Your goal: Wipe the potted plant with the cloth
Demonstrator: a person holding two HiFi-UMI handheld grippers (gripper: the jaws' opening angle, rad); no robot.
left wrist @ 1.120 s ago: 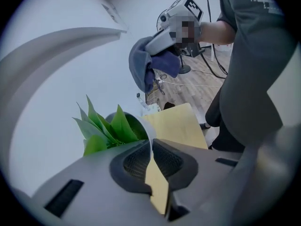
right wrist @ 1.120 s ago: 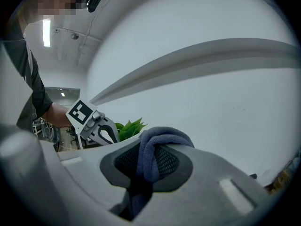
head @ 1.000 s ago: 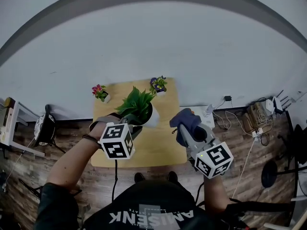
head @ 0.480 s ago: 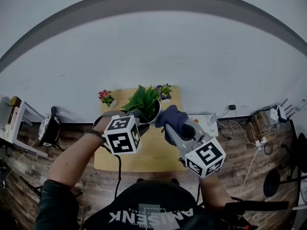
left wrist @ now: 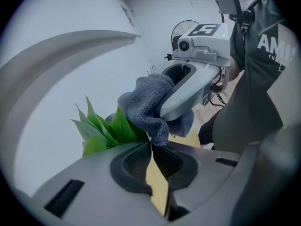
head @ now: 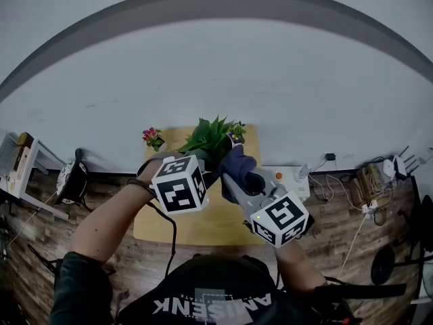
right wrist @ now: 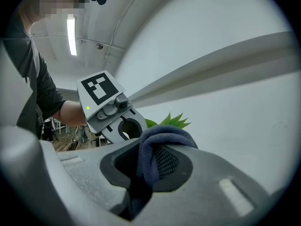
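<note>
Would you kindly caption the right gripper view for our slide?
Right gripper grips the blue cloth, potted plant leaves just beyond.

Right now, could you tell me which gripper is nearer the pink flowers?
Left. The left gripper is just right of the pink flowers; the right gripper, with the cloth, is farther right.

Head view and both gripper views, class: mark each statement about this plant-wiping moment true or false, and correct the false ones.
1. The right claw grips the dark blue terry cloth. True.
2. A small pink-flowered pot and a small purple-flowered pot stand near the far edge of the light wooden table. True.
3. The cloth lies flat on the table. False: it is held up at the green leafy potted plant.
4. The left claw gapes wide open. False: its jaws stand almost together.
</note>
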